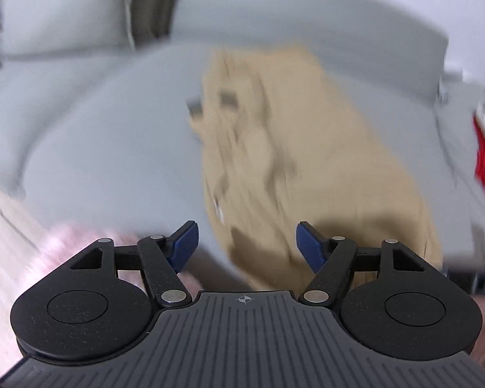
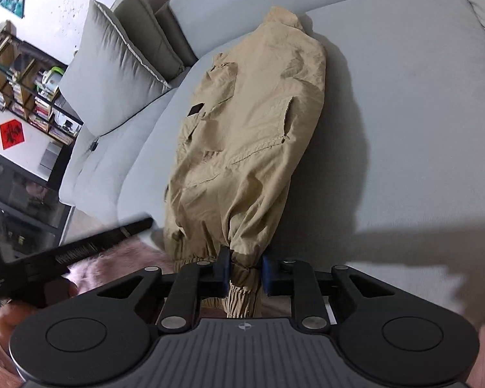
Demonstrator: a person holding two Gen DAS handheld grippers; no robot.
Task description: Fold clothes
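Right wrist view: we see the beige jacket [image 2: 242, 135] lying lengthwise on the grey sofa [image 2: 404, 113], collar at the far end, hem toward us. The sides look already brought in, so it is a long narrow shape; we judge the first folds as done, approx. half of the work. The right gripper [image 2: 245, 274] is narrowed around the elastic hem/cuff part, with the fabric between its blue pads [image 2: 266, 274]; the pads seem to press on it, so we take it as a grip. In the left wrist view, which is very blurred, the left gripper [image 1: 245, 245] stands wide with nothing between the pads, just over the near end of the jacket. What is left, in our judgement: the left side must also catch the hem, then the bottom goes up toward the collar, maybe one more fold. The pink fluffy rug [image 2: 113, 265] lies below the sofa edge.
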